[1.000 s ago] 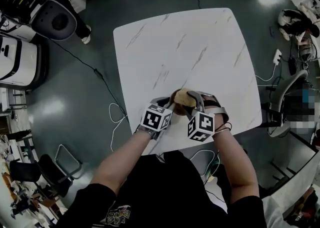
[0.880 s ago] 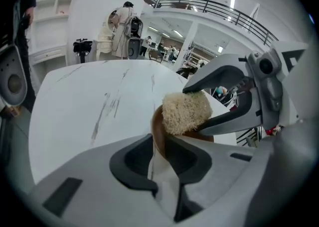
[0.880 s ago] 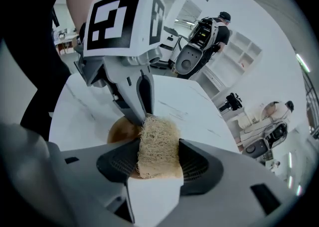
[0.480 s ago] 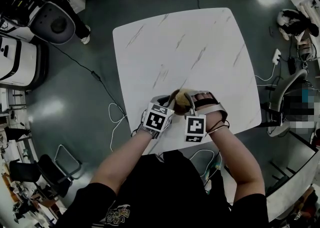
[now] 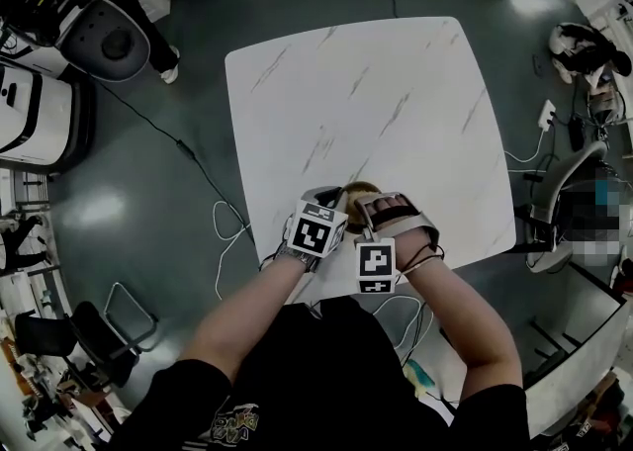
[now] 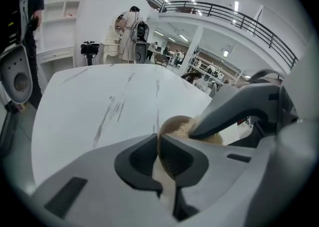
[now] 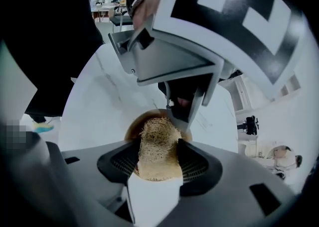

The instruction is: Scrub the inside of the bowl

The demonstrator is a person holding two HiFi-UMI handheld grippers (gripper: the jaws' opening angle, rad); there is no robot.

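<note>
At the table (image 5: 396, 93) edge, left gripper (image 6: 158, 146) closing on bowl (image 6: 173, 123) rim, right gripper (image 7: 158, 154) clamping scrubber (image 7: 158, 136) inside, broad surface beyond

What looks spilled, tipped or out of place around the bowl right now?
Nothing stands out. The bowl sits on the table, its rim between the closing jaws of the left gripper. The right gripper holds the fibrous scrubber over the bowl's inside. No spill or damage shows.
</note>
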